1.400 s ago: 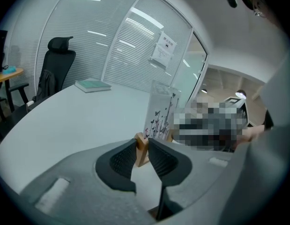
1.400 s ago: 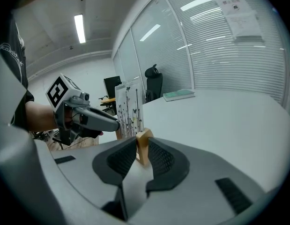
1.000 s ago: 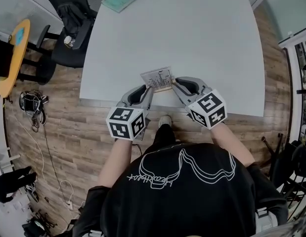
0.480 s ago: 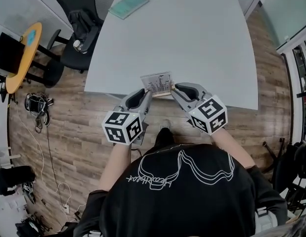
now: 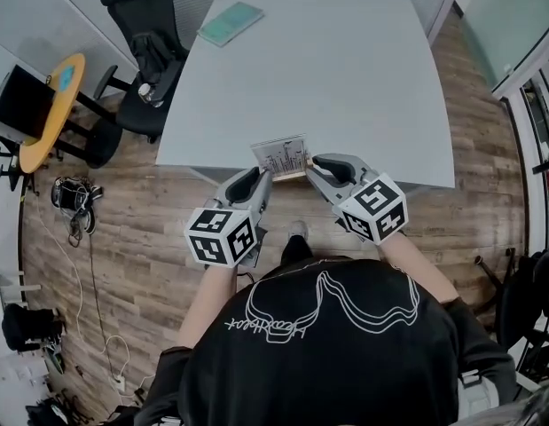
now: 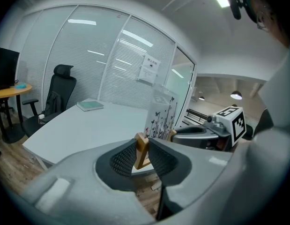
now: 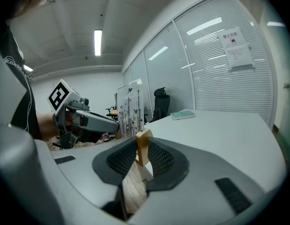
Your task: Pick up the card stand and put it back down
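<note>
Card stand (image 5: 283,157) is sitting between two pairs of tongs at the near edge of the white tabletop (image 5: 327,69), just in front of the person's chest. It is standing upright: a clear panel printed with dark stems and butterflies, set in a pale wooden base.

- Left tongs (image 5: 259,182) are gripping the left end of the base. In the left gripper view the ribbed pads (image 6: 120,157) are pressing on either side of the wooden block (image 6: 142,150), with the jaws partly closed around it.
- Right tongs (image 5: 314,169) are doing the same at the right end. In the right gripper view the wood (image 7: 143,144) is pinched between both pads.
- Both tongs are angling inward toward each other, marker cubes nearest the person.
- In the right gripper view wooden floor is showing below the held end of the base, so that end seems to be hanging clear of the tabletop's edge.

A teal book (image 5: 231,22) is lying at the far left corner of the tabletop, well apart from the stand. A black office chair (image 5: 145,43) is standing at the tabletop's left side.
</note>
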### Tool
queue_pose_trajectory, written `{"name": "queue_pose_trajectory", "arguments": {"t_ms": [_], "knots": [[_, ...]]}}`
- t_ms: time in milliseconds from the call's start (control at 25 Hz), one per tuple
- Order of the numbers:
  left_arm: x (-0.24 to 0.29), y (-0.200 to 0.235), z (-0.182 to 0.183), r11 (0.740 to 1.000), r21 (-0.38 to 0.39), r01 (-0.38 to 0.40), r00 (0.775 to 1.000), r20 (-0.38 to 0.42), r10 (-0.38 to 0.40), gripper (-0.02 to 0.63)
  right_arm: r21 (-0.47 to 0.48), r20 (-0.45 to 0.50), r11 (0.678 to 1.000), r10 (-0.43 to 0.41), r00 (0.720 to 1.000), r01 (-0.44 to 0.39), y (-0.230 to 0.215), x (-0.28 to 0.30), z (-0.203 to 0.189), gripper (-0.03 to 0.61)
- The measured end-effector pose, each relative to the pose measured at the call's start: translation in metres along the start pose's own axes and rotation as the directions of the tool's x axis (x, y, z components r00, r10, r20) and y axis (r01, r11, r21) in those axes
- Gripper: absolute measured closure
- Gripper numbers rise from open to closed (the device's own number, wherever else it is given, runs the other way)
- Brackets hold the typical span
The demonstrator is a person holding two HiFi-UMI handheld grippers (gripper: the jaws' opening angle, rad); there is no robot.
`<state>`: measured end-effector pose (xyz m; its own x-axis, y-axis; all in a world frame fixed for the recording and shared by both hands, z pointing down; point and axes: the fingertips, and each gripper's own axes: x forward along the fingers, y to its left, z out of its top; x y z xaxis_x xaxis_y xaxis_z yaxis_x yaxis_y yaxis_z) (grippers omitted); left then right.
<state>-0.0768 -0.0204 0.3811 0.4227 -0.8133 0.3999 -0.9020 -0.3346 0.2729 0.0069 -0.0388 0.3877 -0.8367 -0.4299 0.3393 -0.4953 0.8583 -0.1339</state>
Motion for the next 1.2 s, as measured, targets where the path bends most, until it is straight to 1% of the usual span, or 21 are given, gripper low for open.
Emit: {"name": "queue_pose_trajectory", "arguments": {"t_ms": [40, 80, 120, 240, 280, 400, 440, 560, 640, 960, 1080, 1120, 1200], "knots": [[0.015, 0.017, 0.008, 1.0, -0.002, -0.004, 1.0, 0.0, 0.004, 0.528, 0.001, -0.001, 1.0, 0.006, 1.0, -0.006, -0.015, 0.019, 0.005, 0.497], [0.022, 0.023, 0.011, 1.0, -0.002, -0.004, 1.0, 0.001, 0.004, 0.528, 0.001, 0.0, 1.0, 0.009, 1.0, -0.009, -0.023, 0.026, 0.008, 0.497], [0.018, 0.014, 0.009, 1.0, 0.0, 0.0, 1.0, 0.003, 0.0, 0.528, -0.001, 0.003, 1.0, 0.006, 1.0, -0.006, -0.019, 0.017, 0.007, 0.497], [-0.024, -0.045, -0.008, 1.0, 0.018, 0.018, 1.0, 0.015, -0.018, 0.528, -0.009, 0.017, 1.0, -0.016, 1.0, 0.017, 0.018, -0.047, -0.003, 0.497], [-0.027, -0.048, -0.007, 1.0, 0.02, 0.017, 1.0, 0.017, -0.018, 0.528, -0.01, 0.018, 1.0, -0.018, 1.0, 0.018, 0.021, -0.05, -0.003, 0.497], [0.0, -0.009, 0.01, 1.0, 0.011, 0.009, 1.0, 0.013, -0.009, 0.528, -0.013, 0.01, 1.0, -0.007, 1.0, 0.007, -0.005, -0.008, 0.009, 0.497], [-0.002, -0.011, 0.01, 1.0, 0.01, 0.011, 1.0, 0.013, -0.011, 0.528, -0.015, 0.011, 1.0, -0.007, 1.0, 0.008, -0.004, -0.01, 0.009, 0.497], [-0.048, -0.077, -0.013, 0.999, 0.028, 0.029, 0.999, 0.02, -0.03, 0.528, -0.023, 0.026, 0.999, -0.024, 0.999, 0.024, 0.04, -0.082, -0.006, 0.497], [-0.06, -0.096, -0.018, 0.999, 0.041, 0.035, 0.999, 0.021, -0.036, 0.528, -0.027, 0.034, 0.999, -0.027, 0.999, 0.028, 0.049, -0.102, -0.01, 0.497], [-0.042, -0.086, -0.004, 0.998, 0.053, 0.046, 0.999, -0.009, -0.046, 0.528, -0.026, 0.024, 0.999, -0.04, 0.999, 0.041, 0.029, -0.088, 0.005, 0.499], [-0.036, -0.084, -0.005, 0.997, 0.041, 0.061, 0.998, -0.026, -0.06, 0.528, -0.023, 0.021, 0.998, -0.049, 0.999, 0.05, 0.023, -0.087, 0.005, 0.499], [-0.027, -0.076, -0.003, 0.997, 0.032, 0.064, 0.998, -0.03, -0.063, 0.528, -0.022, 0.019, 0.998, -0.051, 0.999, 0.051, 0.016, -0.077, 0.006, 0.499], [0.011, -0.033, 0.012, 0.998, 0.018, 0.061, 0.997, -0.041, -0.06, 0.528, -0.017, 0.011, 0.999, -0.046, 0.999, 0.046, -0.02, -0.03, 0.014, 0.499]]}}
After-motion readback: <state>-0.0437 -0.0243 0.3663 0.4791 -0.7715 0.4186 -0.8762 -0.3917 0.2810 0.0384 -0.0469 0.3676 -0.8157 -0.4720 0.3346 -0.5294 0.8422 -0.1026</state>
